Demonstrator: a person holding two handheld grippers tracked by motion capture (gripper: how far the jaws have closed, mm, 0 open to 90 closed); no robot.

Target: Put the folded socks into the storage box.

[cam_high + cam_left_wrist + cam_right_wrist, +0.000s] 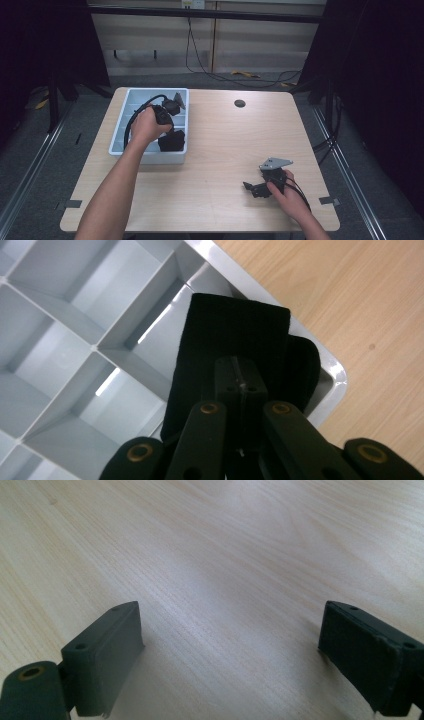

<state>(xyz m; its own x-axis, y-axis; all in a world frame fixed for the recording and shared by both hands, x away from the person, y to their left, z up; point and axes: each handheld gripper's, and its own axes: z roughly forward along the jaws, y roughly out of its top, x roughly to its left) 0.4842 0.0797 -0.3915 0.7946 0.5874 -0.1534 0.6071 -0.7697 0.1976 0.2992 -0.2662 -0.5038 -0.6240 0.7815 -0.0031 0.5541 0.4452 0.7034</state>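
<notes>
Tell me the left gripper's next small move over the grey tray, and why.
Probably open and lift clear. The left gripper has its jaws closed on the black folded fabric piece, which already sits in a corner compartment of the light grey divided plastic tray, so letting go seems all that remains. The right gripper rests open over the wooden table.

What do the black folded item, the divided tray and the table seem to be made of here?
The black item looks like knitted fabric, matte with a fine ribbed weave, perhaps a folded sock or band. The tray seems to be moulded plastic, pale grey-blue, smooth with soft glints along its dividers. The table shows a light wood grain with a satin sheen, possibly laminate.
</notes>
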